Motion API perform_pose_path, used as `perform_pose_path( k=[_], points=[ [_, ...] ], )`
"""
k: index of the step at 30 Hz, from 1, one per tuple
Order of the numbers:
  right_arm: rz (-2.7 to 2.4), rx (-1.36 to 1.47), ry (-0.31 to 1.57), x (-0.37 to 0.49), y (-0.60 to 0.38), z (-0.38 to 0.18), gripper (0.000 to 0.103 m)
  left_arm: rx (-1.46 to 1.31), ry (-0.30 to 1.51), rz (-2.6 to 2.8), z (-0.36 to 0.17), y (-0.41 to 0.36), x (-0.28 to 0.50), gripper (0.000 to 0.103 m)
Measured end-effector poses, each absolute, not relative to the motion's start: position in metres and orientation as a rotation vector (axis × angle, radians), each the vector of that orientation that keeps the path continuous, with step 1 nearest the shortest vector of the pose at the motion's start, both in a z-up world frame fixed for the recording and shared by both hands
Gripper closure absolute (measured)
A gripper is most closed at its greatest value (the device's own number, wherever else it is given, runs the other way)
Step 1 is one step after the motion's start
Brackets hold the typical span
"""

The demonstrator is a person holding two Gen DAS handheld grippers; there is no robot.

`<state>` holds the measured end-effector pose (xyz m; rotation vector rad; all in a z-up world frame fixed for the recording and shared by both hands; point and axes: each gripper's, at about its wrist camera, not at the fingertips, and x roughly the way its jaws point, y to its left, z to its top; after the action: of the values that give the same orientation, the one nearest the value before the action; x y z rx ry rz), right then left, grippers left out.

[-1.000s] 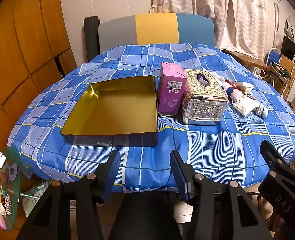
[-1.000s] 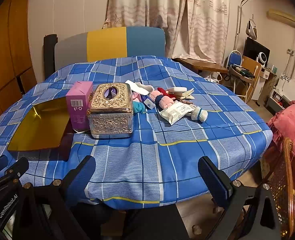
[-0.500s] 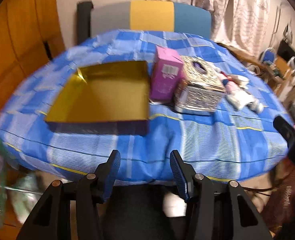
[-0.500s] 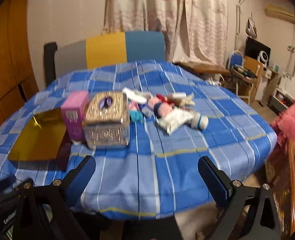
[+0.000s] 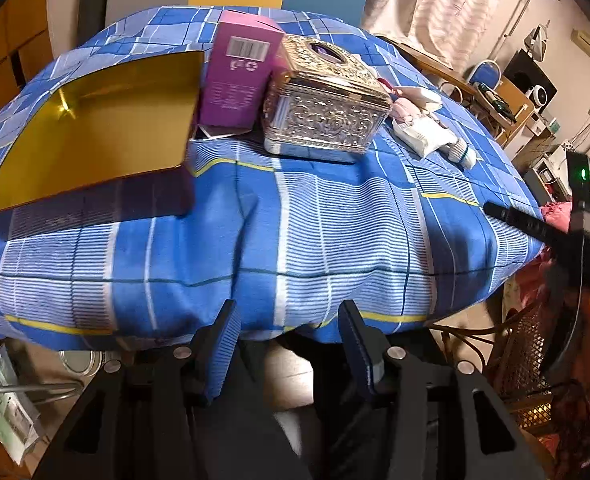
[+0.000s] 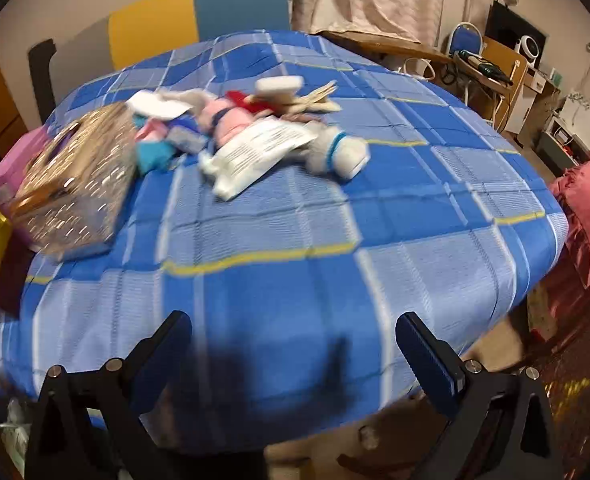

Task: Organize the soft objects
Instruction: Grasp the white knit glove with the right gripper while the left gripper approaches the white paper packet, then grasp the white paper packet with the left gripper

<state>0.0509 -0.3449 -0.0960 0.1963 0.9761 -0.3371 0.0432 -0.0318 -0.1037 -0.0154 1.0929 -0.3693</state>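
Moved: both hand-held grippers now lower and closer over the tabletop (image 5: 335,216) edge than a second ago.
Left hand-held gripper (image 5: 289,340): jaws fairly wide, just narrowing slightly, nothing between.
Right hand-held gripper (image 6: 295,354): jaws wide, nothing between.
Writing: purple box (image 5: 239,76) shows a barcode; text unreadable.
Soft objects (image 6: 251,132): jumbled pile mid-tabletop, beside the ornate tissue box (image 5: 327,112); no common axis.
Gold tray (image 5: 91,128): empty.

I log one loose heap of soft objects (image 6: 251,132): pink, white, teal pieces, lying mid-worktop (image 6: 295,240), untouched.

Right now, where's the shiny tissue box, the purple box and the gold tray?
shiny tissue box (image 5: 327,126): left wrist view, embossed front side.
purple box (image 5: 237,80): left wrist view, front face below barcode.
gold tray (image 5: 95,128): left wrist view, bare inside floor.
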Motion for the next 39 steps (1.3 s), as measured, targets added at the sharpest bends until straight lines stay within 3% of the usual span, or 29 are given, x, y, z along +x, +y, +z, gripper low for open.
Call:
perform_pose_path(
  k=[7,11,13,19,20,25,39],
  points=[
    [-0.313,-0.019,0.902,0.106,-0.395,-0.086,0.001,-0.090,1.159,-0.494,-0.114,-0.056,0.061,0.051],
    [-0.257,-0.152,0.930,0.151,-0.415,-0.095,0.011,-0.105,1.141,-0.550,-0.108,-0.067,0.066,0.051],
    [-0.242,-0.185,0.966,0.170,-0.422,-0.103,0.016,-0.067,1.125,-0.579,-0.106,-0.078,0.068,0.046],
    [-0.129,-0.133,1.070,0.207,-0.437,-0.130,0.029,0.011,1.137,-0.617,-0.103,-0.105,0.079,0.043],
    [-0.118,-0.129,1.080,0.210,-0.437,-0.133,0.037,0.016,1.141,-0.619,-0.102,-0.111,0.082,0.043],
    [-0.098,-0.141,1.073,0.204,-0.433,-0.139,0.043,0.063,1.126,-0.638,-0.099,-0.140,0.092,0.043],
    [-0.159,0.467,1.043,0.121,-0.510,-0.133,0.046,0.245,1.027,-0.634,-0.102,-0.249,0.153,0.039]
  ],
)
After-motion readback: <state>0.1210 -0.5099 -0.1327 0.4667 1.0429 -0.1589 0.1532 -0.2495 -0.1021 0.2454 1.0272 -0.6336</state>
